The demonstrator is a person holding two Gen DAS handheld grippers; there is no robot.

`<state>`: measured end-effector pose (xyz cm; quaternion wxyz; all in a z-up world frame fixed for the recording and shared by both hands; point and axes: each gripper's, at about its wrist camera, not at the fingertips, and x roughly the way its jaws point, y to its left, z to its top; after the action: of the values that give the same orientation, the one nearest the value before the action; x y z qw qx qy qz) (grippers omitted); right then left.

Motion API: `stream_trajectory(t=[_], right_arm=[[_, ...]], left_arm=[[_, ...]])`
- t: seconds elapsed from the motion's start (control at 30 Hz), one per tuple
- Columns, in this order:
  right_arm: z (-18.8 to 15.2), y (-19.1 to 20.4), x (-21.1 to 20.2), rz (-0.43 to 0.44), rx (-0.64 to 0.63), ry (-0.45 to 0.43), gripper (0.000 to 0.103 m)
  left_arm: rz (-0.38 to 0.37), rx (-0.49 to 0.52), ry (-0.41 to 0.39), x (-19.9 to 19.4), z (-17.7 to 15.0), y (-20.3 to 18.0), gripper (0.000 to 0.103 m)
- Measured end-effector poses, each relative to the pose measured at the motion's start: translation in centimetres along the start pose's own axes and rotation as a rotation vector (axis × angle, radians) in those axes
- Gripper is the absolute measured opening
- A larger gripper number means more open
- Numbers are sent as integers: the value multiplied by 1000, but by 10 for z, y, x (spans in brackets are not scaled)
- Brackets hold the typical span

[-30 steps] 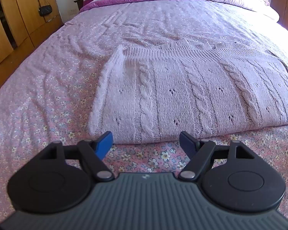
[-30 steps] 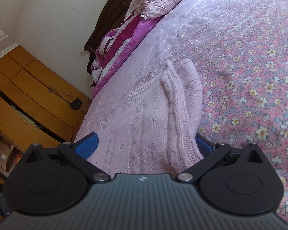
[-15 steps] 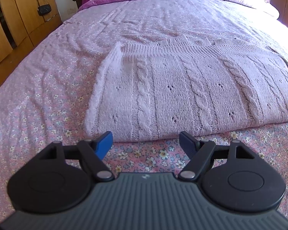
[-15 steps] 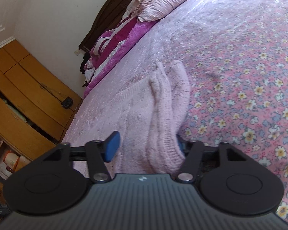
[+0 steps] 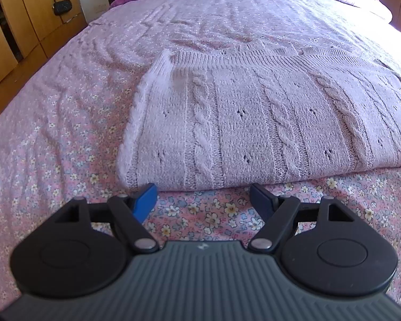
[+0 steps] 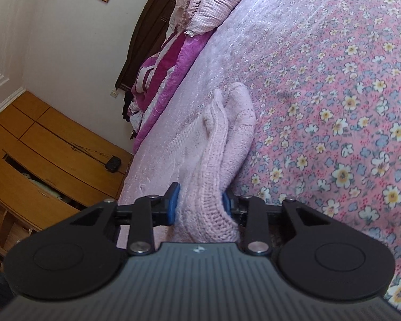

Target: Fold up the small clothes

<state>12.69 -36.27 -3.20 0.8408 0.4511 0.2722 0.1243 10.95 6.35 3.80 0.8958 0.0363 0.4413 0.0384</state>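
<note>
**One corner pinched, one corner waiting**

A pale pink cable-knit sweater point(image 5: 267, 123) lies flat on a pink floral bedspread point(image 5: 53, 139), its near hem running just beyond the left gripper point(image 5: 203, 198), whose blue-tipped jaws stand wide apart over bare bedding, touching nothing. At the garment's other end the right gripper point(image 6: 199, 204) is clenched on a bunched edge of the knit, the wool squeezed between its blue pads point(image 6: 173, 203) and rising as a ridge off the bed (the layers gathered there cannot be counted from this angle). A wooden wardrobe point(image 6: 40, 144) lines the far wall, and magenta quilts point(image 6: 160, 75) are piled at the head of the bed.

The fold looks barely begun, with only one side secured. The likely trouble is lopsidedness: if the right side is carried over while the left corner lies free, the loose knit may drag and skew across the bedspread, leaving a crooked crease. The thick bunch could also slide from the pads under the sweater's own weight, and the left jaws, closing low, might catch bedspread along with the hem.
</note>
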Motion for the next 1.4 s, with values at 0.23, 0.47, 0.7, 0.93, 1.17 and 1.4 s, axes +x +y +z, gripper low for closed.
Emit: stream_trajectory(t=[0.23, 0.47, 0.7, 0.93, 1.17, 1.4], right_arm=[[1, 9, 7, -7, -15, 7, 53], [3, 16, 14, 37, 6, -21, 58], [6, 15, 14, 30, 45, -45, 31], [9, 46, 17, 88, -21, -53, 30], [10, 90, 23, 111, -111, -58, 29], [1, 126, 36, 159, -153, -43, 27]], left_arm=[[-4, -7, 3, -1, -1, 1, 78], [2, -5, 13, -3, 0, 10, 78], [13, -27, 1, -10, 2, 22, 78], [26, -42, -25, -18, 8, 39, 78], [50, -34, -47, -23, 19, 58, 78], [59, -20, -77, -29, 28, 74, 78]])
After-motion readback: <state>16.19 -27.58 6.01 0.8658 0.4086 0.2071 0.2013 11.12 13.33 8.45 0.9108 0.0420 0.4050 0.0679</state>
